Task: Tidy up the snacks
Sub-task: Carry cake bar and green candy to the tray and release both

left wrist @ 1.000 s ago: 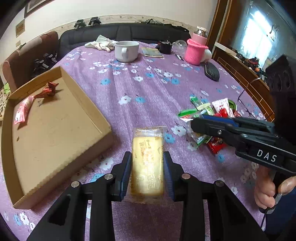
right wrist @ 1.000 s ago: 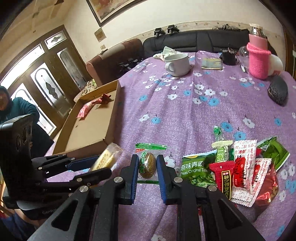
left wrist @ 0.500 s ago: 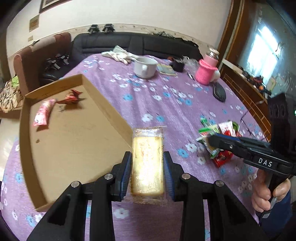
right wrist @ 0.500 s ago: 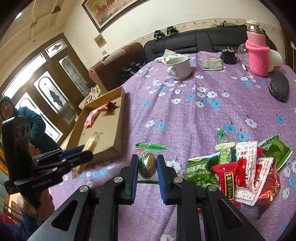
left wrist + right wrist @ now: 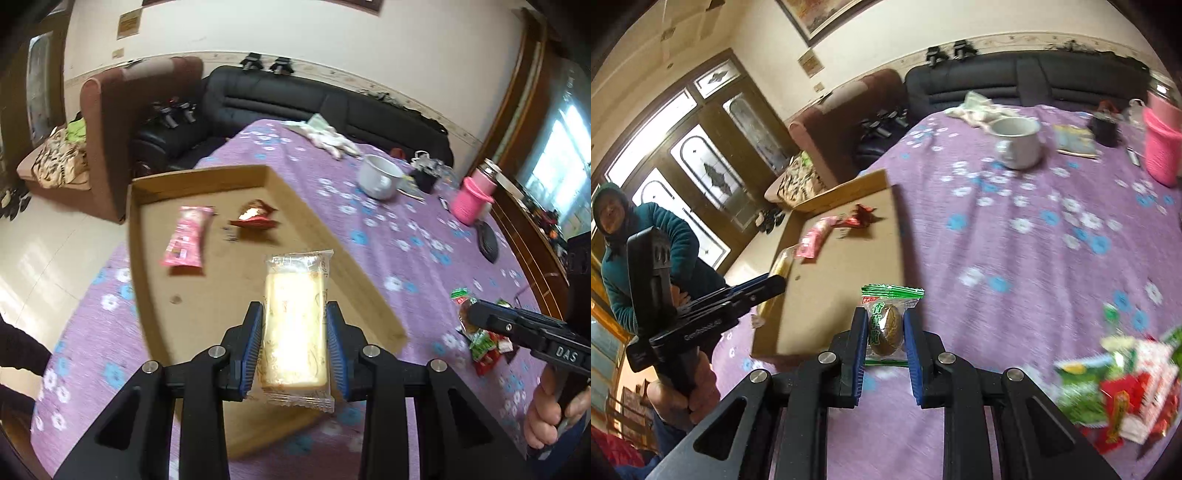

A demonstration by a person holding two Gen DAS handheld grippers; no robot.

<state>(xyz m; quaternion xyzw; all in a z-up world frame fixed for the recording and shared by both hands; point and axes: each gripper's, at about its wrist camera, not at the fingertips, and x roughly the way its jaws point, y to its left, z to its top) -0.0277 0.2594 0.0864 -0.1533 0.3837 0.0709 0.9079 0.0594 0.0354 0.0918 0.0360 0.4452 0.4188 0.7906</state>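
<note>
My left gripper [image 5: 294, 325] is shut on a yellow cake in a clear wrapper [image 5: 295, 325] and holds it above the cardboard tray [image 5: 144, 280]. A pink snack packet [image 5: 186, 242] and a red wrapper [image 5: 255, 218] lie in the tray. My right gripper [image 5: 885, 332] is shut on a green-topped packet with a brown egg [image 5: 885, 325], held above the purple cloth beside the tray's near corner [image 5: 827, 332]. The left gripper with the cake [image 5: 775, 271] shows over the tray in the right wrist view. A pile of snack packets [image 5: 1123, 391] lies at the right.
A white mug [image 5: 378, 177], a pink bottle [image 5: 476, 199], a black case [image 5: 487, 242], gloves [image 5: 328, 138] and a small black cup [image 5: 424, 179] stand on the far side of the floral cloth. A black sofa [image 5: 295, 107] lies beyond. A person in teal [image 5: 624, 236] is at the left.
My left gripper has carried the cake left, from above the cloth to above the tray. My right gripper has lifted the egg packet and moved it left toward the tray.
</note>
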